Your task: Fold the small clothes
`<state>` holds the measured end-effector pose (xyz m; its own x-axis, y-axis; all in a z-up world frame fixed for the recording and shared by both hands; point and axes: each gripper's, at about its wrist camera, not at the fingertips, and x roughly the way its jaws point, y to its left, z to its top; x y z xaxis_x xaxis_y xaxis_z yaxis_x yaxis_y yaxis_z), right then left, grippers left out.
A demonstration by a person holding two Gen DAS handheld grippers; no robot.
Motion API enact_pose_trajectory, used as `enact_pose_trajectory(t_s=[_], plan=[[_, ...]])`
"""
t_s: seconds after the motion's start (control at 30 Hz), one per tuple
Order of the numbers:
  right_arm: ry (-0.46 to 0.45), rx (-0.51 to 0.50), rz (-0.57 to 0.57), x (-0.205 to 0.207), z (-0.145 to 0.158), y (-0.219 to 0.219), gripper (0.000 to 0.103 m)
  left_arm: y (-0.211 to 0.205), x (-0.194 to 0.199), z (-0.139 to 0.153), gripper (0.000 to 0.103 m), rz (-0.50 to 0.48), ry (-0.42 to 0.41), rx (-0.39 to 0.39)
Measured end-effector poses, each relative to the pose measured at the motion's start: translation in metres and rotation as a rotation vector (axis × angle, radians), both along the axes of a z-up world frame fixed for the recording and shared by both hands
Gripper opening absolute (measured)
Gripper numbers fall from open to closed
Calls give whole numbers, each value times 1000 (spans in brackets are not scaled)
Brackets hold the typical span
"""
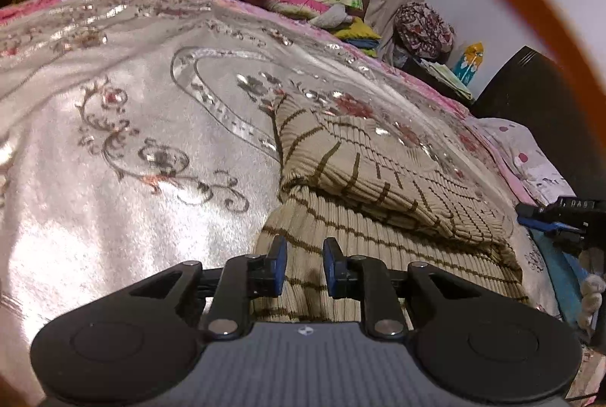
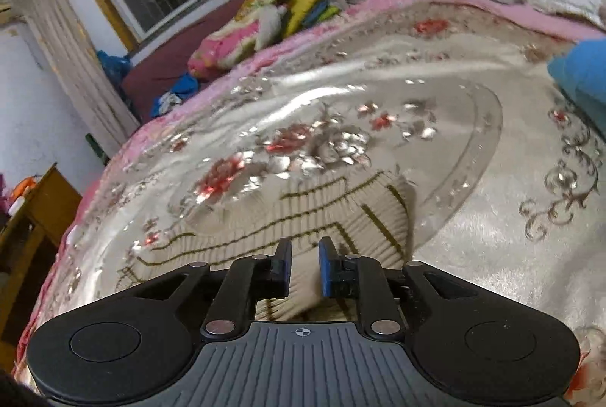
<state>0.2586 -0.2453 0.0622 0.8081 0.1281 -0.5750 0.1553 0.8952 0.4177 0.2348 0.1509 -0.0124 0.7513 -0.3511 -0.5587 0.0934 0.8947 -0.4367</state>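
A striped beige sweater (image 1: 378, 202) lies partly folded on the bed (image 1: 113, 149), lower centre. The left gripper (image 1: 302, 265) and right gripper (image 2: 305, 265) hover over it, fingers spread, holding nothing, likely placed for the next fold.

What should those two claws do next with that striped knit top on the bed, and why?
Probably lower both and pinch the near edge. The left claw and right claw hover open over the beige striped sweater, gripping nothing, and it lies only partly folded on the bedspread.
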Motion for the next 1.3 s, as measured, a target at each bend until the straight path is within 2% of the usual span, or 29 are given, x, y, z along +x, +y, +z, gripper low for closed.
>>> enact_pose_trajectory(t_s=[0.17,0.3,0.37,0.47,0.6,0.73,0.93,1.03,1.17,1.3], plan=[[39,-61,103,3,-12,18,18,-1,0,-1,33,26,7,22],[150,-81,72,12,-37,17,18,-3,-2,3,33,32,-2,38],[137,-65,76,7,-35,14,18,-3,-2,9,33,41,-22,48],[97,-93,94,2,-26,16,18,-7,0,23,34,49,-68,68],[49,-97,137,4,-14,22,18,-19,20,40,37,30,-99,61],[54,-98,177,16,-17,31,18,-40,51,37,37,-1,-68,89],[101,-54,162,26,-36,18,16,-69,72,14,37,-38,-5,224],[108,-14,147,25,-39,6,16,-68,71,11,37,-38,0,226],[108,-41,150,20,-39,4,16,-67,68,19,37,-29,-7,219],[86,-75,142,15,-35,5,16,-70,67,17,37,-40,25,263]])
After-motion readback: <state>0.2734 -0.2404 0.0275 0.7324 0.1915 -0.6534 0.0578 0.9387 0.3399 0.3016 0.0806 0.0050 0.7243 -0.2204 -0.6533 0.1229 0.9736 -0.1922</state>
